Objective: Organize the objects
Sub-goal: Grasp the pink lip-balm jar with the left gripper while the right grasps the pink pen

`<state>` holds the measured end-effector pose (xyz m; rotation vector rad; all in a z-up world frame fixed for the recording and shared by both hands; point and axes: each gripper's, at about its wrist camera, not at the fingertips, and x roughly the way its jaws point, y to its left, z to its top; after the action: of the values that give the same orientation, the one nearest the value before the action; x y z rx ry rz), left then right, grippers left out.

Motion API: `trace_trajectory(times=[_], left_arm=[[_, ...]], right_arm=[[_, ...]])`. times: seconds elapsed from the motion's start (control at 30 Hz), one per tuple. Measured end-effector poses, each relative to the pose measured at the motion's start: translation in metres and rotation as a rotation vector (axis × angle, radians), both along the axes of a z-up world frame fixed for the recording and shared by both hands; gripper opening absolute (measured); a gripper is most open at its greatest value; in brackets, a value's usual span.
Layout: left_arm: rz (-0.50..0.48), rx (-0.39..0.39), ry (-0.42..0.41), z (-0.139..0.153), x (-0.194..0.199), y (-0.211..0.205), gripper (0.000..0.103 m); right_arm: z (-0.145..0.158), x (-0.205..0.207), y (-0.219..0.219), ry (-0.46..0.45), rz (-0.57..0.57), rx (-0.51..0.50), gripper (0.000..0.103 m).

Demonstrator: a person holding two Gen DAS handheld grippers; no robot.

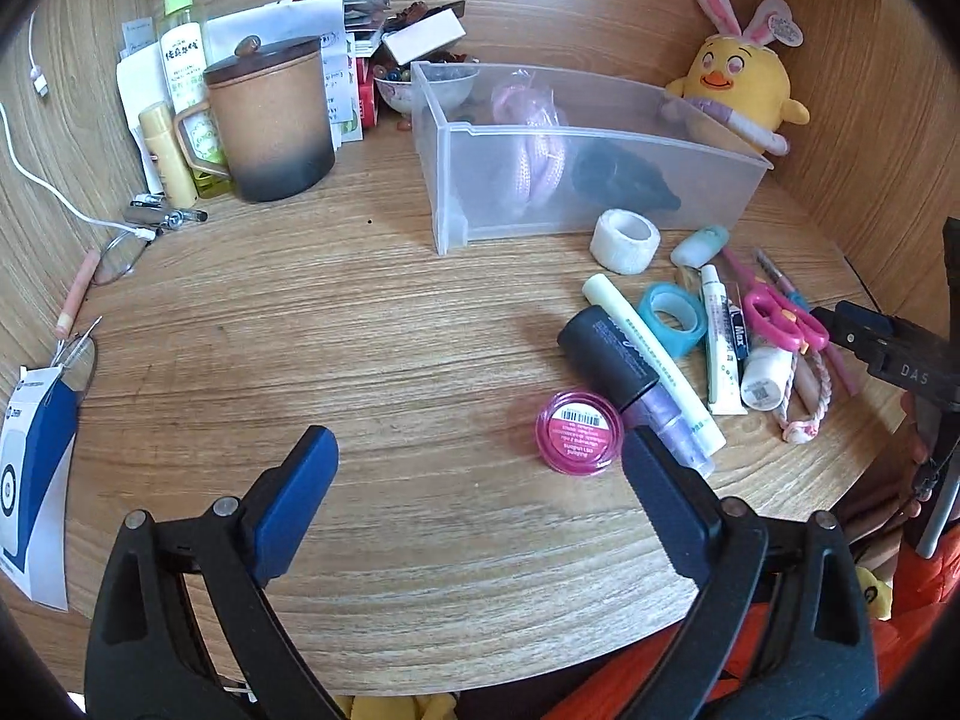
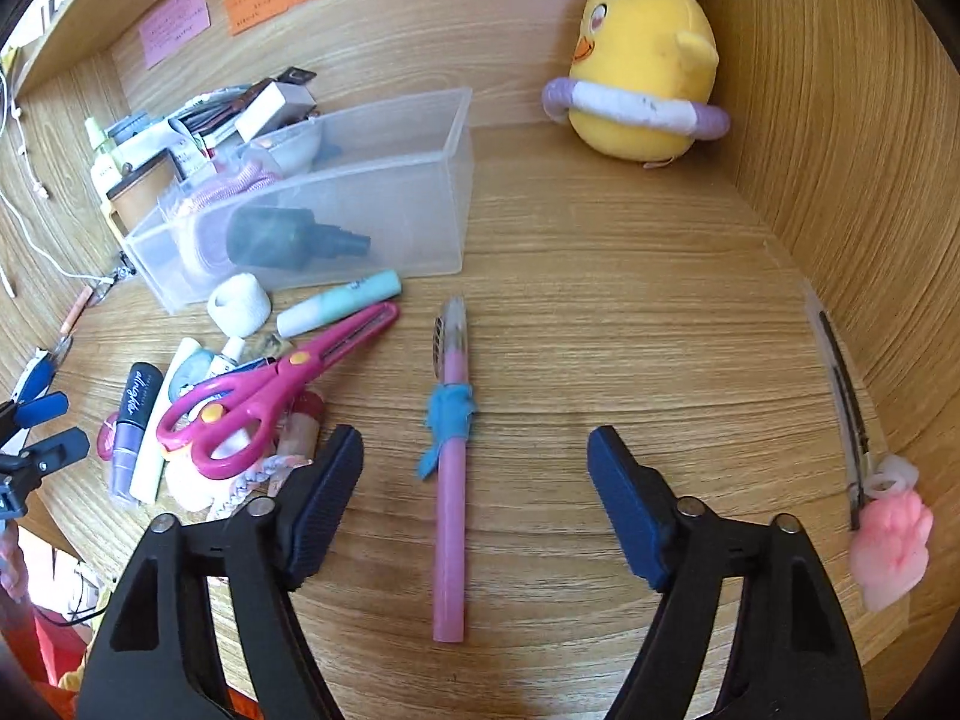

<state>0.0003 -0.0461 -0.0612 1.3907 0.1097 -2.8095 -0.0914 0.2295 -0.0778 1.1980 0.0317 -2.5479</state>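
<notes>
A clear plastic bin [image 1: 576,192] [image 2: 384,204] stands on the wooden desk and holds a pink cord and a dark bottle [image 2: 288,240]. Small items lie in front of it: white tape roll [image 1: 624,240], blue tape ring [image 1: 672,318], pink scissors [image 2: 270,396], a black-and-purple tube [image 1: 624,378], tubes and sticks. A pink round jar [image 1: 579,432] lies just left of my left gripper's right finger. My left gripper [image 1: 480,450] is open and empty. My right gripper [image 2: 474,450] is open, with a pink pen [image 2: 451,480] lying on the desk between its fingers.
A yellow plush chick [image 1: 738,84] [image 2: 642,78] sits in the back right corner. A brown lidded mug [image 1: 270,120], bottles, papers and a white cable [image 1: 54,192] crowd the back left. A pink rabbit charm [image 2: 894,546] hangs on the right wall.
</notes>
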Motion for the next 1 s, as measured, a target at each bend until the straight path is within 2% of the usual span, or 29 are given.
trace_trajectory(times=[0.13,0.33,0.37,0.5,0.6,0.63,0.8,1.0], left_arm=[[-0.031,0.0,-0.008,-0.004,-0.001,0.006,0.079],[-0.07,-0.005,-0.006,-0.008,-0.004,0.016,0.072],[-0.075,-0.005,-0.009,-0.009,-0.005,0.017,0.071],[-0.08,-0.038,0.001,-0.012,-0.007,0.023,0.058],[-0.08,-0.052,0.013,-0.012,-0.009,0.025,0.038],[-0.079,-0.054,0.016,-0.011,-0.01,0.025,0.035],[-0.037,-0.048,0.045,-0.004,-0.012,0.016,0.035],[-0.006,-0.036,0.118,0.022,-0.019,0.004,0.035]], right_arm=[[-0.004,-0.004,-0.005,0.0,-0.007,0.031,0.059],[-0.006,-0.011,-0.016,0.011,0.013,0.049,0.037],[-0.006,-0.012,-0.017,0.013,0.015,0.051,0.031],[-0.007,-0.012,-0.022,0.028,0.024,0.066,0.018],[-0.007,-0.011,-0.024,0.036,0.025,0.075,0.017],[-0.007,-0.011,-0.023,0.038,0.025,0.073,0.017],[-0.002,-0.009,-0.017,0.048,0.016,0.048,0.017],[0.027,-0.003,-0.007,0.105,0.015,-0.011,0.017]])
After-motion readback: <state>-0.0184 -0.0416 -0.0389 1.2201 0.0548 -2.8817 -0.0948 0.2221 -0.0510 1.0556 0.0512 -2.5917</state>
